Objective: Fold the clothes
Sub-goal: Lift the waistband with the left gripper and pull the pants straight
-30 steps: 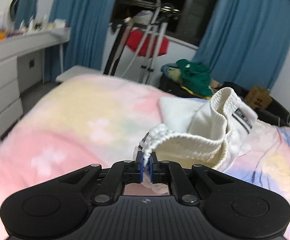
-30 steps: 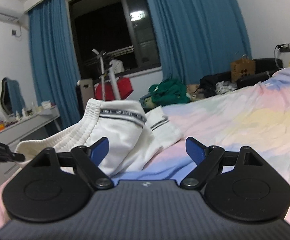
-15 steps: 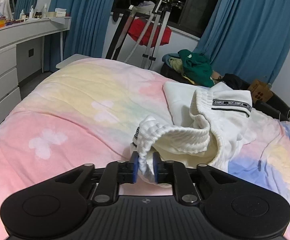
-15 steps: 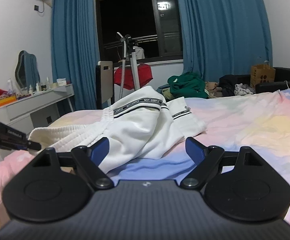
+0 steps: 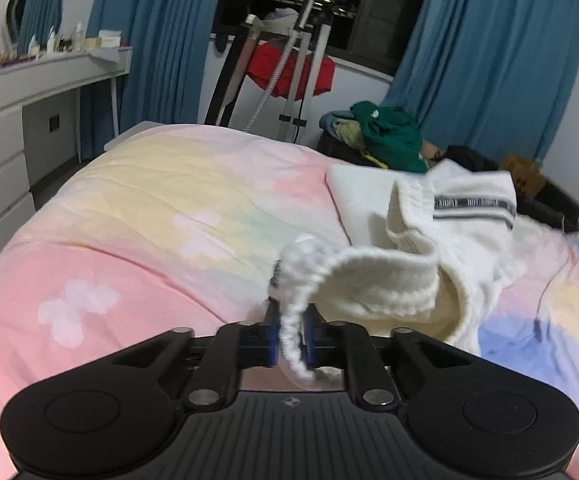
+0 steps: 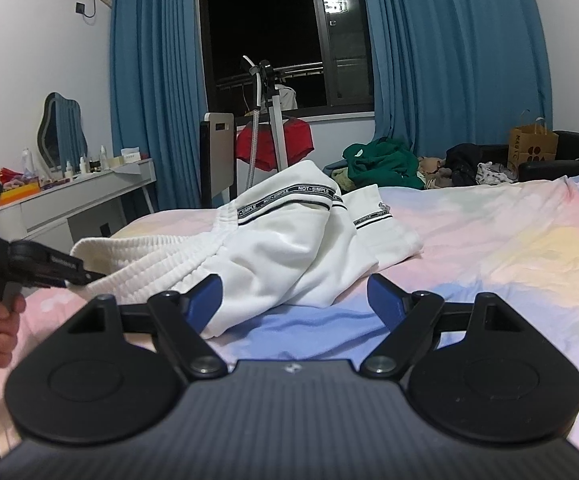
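White shorts (image 5: 441, 240) with a ribbed elastic waistband and a black-striped side band lie crumpled on the pastel bedspread (image 5: 149, 208). My left gripper (image 5: 292, 328) is shut on the waistband (image 5: 289, 300), which hangs between its blue pads. In the right wrist view the shorts (image 6: 281, 248) lie just ahead, with the left gripper (image 6: 89, 278) pinching the waistband at the left. My right gripper (image 6: 295, 294) is open and empty, low over the bed next to the shorts.
A white dresser (image 5: 17, 120) stands left of the bed. A garment steamer stand (image 5: 285, 80) with a red garment is beyond the bed's far edge. A pile of green and dark clothes (image 6: 385, 162) and a paper bag (image 6: 531, 148) sit at the back right.
The shorts have been lowered from a raised hold onto the bed, and the left gripper still holds the waistband. The right gripper has stayed open and sunk closer to the bed.
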### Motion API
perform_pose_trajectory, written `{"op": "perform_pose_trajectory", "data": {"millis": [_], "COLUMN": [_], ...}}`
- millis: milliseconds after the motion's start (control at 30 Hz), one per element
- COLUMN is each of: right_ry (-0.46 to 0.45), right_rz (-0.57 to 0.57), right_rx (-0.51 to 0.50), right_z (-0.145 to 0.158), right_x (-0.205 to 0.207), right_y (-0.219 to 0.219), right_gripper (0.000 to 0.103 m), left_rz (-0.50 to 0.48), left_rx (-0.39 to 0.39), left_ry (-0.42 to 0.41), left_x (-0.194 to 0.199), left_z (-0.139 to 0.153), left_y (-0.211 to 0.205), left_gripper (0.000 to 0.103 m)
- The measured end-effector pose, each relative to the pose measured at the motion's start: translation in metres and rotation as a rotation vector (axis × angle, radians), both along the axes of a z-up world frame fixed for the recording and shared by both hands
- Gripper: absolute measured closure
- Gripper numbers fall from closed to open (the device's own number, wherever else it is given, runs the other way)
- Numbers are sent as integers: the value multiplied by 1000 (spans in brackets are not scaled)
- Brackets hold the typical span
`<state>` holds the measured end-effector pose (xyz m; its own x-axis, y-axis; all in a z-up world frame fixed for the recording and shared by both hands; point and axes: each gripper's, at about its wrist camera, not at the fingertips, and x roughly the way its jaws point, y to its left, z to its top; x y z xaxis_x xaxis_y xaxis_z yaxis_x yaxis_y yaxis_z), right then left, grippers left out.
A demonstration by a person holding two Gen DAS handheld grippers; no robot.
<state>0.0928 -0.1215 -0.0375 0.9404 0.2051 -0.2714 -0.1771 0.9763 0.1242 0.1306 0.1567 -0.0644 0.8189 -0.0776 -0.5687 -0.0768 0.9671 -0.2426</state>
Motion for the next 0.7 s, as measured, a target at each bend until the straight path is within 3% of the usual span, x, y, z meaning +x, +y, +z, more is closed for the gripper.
{"op": "perform_pose_trajectory", "data": {"millis": [200,367,467,567,700], "right_ry": [-23,-6,41,85,125], "right_rz": [45,126,171,130,68], "right_rx": [-37,-73,-63,-57,-140], "right_z": [7,23,31,39,53], "right_x": [1,26,52,91,149], "right_y": [13,39,56,67,84], "right_gripper": [22,22,25,26,25], "left_rz": [-57,-123,-132,-118,-107], "left_rx": [-104,-85,-87,-83,-86], "left_ry": [-87,-127,-126,-102,-73], "left_x": [-14,-20,-18,-15,-13], "left_z": [18,22,20,17,12], "left_y": [4,-8,-8,-4,0], "left_gripper": [92,92,92,92,92]}}
